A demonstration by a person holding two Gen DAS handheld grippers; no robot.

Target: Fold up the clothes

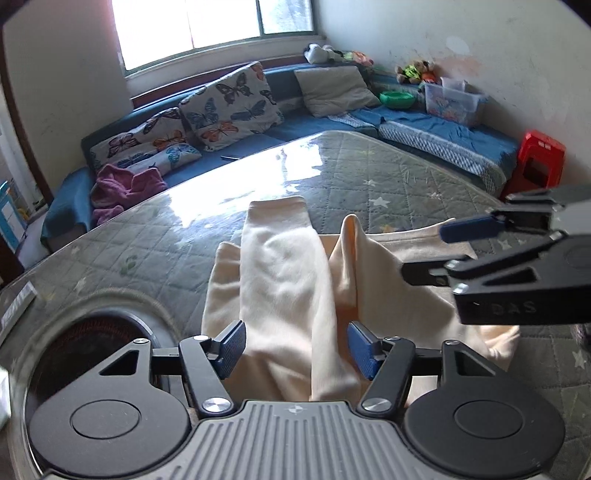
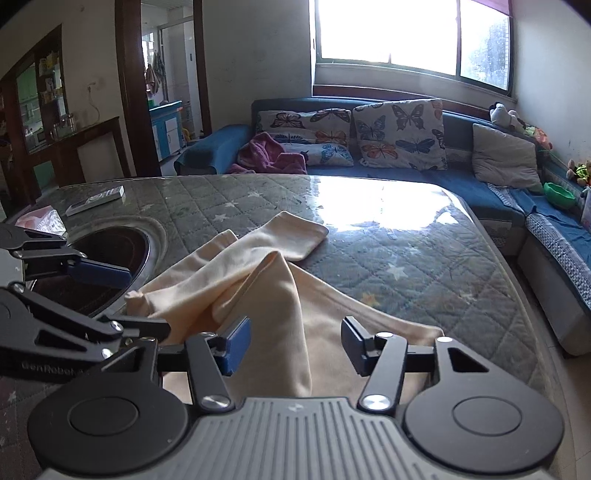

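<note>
A: Where is the garment?

B: The cream garment lies on the counter, a quilted grey-green top with stars under a glossy sheet. It is bunched, with 1 sleeve stretched out toward the far side and a raised fold beside it.

A: And the left tool?

B: The left tool stands partly open right over the near part of the cloth. Its blue pads have cloth showing between them, but the pads press on nothing that I can see.

A: The right tool?

B: The right tool is also partly open, over the garment's near edge, pads apart from the fabric. In the left wrist view it enters from the right side, its fingers stacked 1 above the other.

A: How do the 2 stand to each other?

B: Side by side, near each other, both above the garment's near end.

A: What else is around?

B: A round dark opening is set in the counter on the left, just beside the cloth. A remote lies further off. Beyond the counter runs a blue sofa with butterfly cushions and a purple cloth, under a bright window.
</note>
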